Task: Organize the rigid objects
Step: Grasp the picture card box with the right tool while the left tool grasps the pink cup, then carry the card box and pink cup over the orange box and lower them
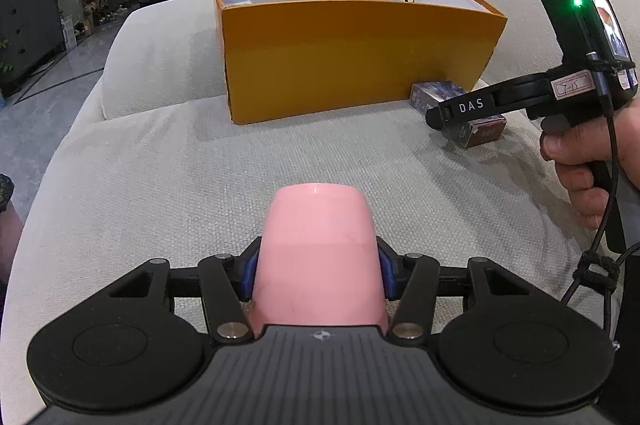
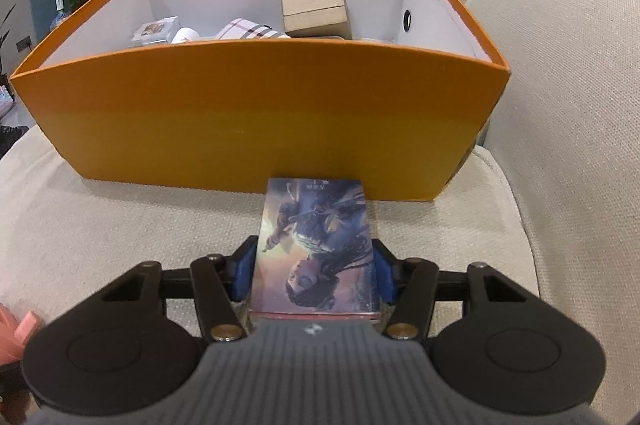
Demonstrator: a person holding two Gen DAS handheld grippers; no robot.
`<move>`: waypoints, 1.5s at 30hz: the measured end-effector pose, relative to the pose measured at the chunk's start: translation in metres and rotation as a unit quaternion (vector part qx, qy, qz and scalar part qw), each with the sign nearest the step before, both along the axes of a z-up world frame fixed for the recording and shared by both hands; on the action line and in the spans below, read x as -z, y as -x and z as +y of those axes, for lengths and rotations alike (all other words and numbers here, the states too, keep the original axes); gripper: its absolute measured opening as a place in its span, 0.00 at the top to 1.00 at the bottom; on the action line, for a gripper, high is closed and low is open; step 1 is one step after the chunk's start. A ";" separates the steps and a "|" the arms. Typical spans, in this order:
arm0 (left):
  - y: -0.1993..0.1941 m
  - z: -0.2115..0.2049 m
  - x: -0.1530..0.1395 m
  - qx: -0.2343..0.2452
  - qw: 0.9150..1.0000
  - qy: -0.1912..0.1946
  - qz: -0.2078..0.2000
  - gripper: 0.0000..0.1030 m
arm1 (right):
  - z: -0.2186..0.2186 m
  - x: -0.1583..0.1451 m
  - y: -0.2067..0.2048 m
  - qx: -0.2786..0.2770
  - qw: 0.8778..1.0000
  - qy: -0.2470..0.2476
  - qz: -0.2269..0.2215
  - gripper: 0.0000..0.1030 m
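Left wrist view: left claw (image 1: 316,275) clamps the pink cup (image 1: 318,257) over the sofa seat (image 1: 160,165), well short of the orange box (image 1: 352,57).
Right wrist view: right claw (image 2: 314,275) grips the picture card box (image 2: 316,245), its far end at the orange box's (image 2: 256,121) near wall.
Advice: lift each clear of the rim before releasing; avoid the brown carton (image 2: 316,11) inside.
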State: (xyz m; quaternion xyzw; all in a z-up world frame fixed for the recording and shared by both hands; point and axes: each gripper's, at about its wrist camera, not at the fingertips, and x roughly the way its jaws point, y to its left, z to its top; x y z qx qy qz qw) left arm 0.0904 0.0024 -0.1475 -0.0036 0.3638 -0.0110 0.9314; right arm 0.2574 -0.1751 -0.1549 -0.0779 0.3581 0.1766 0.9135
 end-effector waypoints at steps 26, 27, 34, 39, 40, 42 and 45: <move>0.008 0.006 -0.057 0.003 0.999 0.014 -0.039 0.40 | -0.029 -0.052 0.071 0.018 0.996 -0.086 0.032 0.45; 0.008 0.006 -0.060 0.004 0.999 0.015 -0.041 0.40 | -0.029 -0.054 0.074 0.016 0.996 -0.087 0.032 0.45; 0.001 -0.002 -0.089 0.020 0.998 0.006 -0.057 0.40 | -0.040 -0.076 0.088 0.017 0.992 -0.110 0.059 0.45; -0.022 -0.007 -0.115 0.037 0.996 -0.002 -0.078 0.40 | -0.047 -0.108 0.085 0.010 0.991 -0.125 0.038 0.45; -0.028 -0.008 -0.120 0.040 0.996 -0.003 -0.082 0.40 | -0.048 -0.114 0.083 0.008 0.991 -0.128 0.031 0.45; -0.039 -0.010 -0.131 0.047 0.995 -0.004 -0.091 0.40 | -0.049 -0.127 0.079 0.005 0.991 -0.132 0.018 0.45; -0.059 -0.011 -0.143 0.056 0.993 -0.013 -0.102 0.40 | -0.048 -0.144 0.068 0.000 0.991 -0.135 0.000 0.45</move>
